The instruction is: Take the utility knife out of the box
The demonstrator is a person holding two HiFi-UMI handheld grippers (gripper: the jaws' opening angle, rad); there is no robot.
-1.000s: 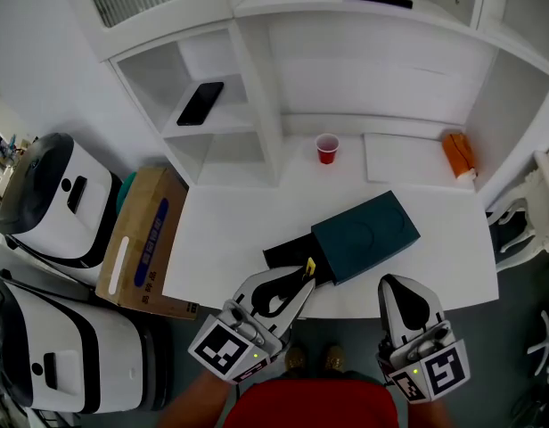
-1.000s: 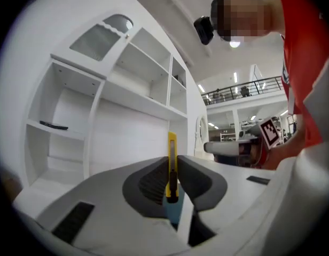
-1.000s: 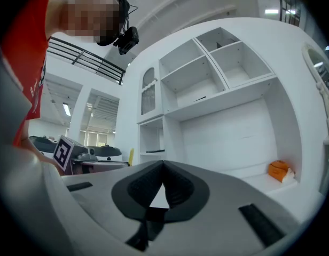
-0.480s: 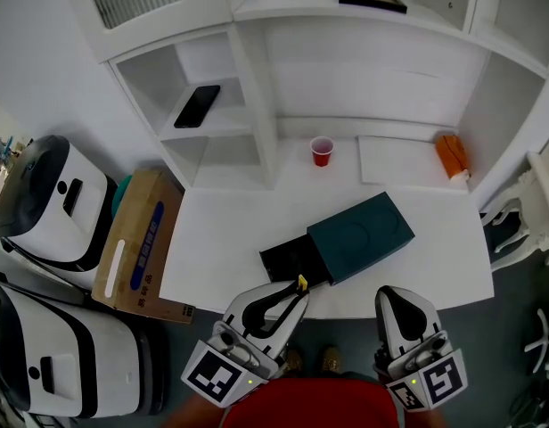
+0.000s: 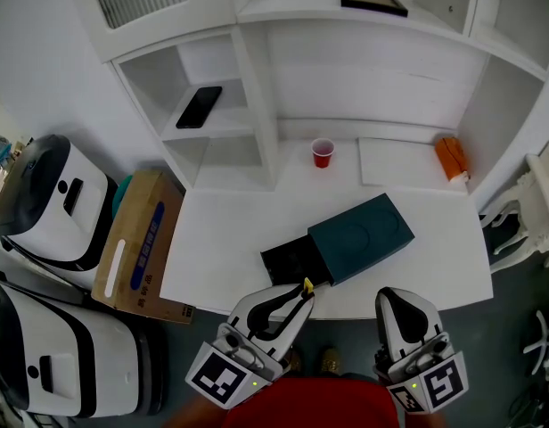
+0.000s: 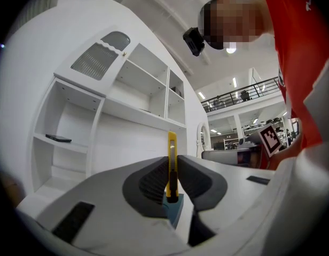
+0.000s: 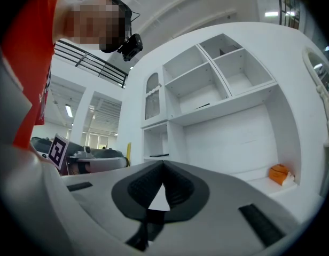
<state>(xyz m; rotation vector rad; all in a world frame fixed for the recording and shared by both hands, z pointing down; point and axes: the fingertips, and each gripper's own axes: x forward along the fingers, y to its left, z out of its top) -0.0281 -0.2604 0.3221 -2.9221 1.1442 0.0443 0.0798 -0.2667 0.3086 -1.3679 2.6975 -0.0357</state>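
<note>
The yellow utility knife [image 6: 171,164] stands upright, clamped between the pads of my left gripper [image 6: 172,183], which is shut on it. In the head view its yellow tip [image 5: 307,285] pokes out of the left gripper [image 5: 297,296] just off the table's near edge. The dark teal box [image 5: 360,235] lies on the white table [image 5: 221,239], its black inner tray [image 5: 290,260] slid out toward the left. My right gripper [image 5: 388,298] hovers at the near edge, right of the box; its jaws [image 7: 163,167] meet at the tips with nothing between them.
A red cup [image 5: 322,152] and an orange object [image 5: 453,157] stand at the back of the table. A black phone [image 5: 200,106] lies on a shelf. A cardboard box [image 5: 136,242] and white appliances [image 5: 52,205] sit left of the table.
My left gripper with the knife has drawn back from the box's tray toward the near edge of the table. The right gripper has stayed put.
</note>
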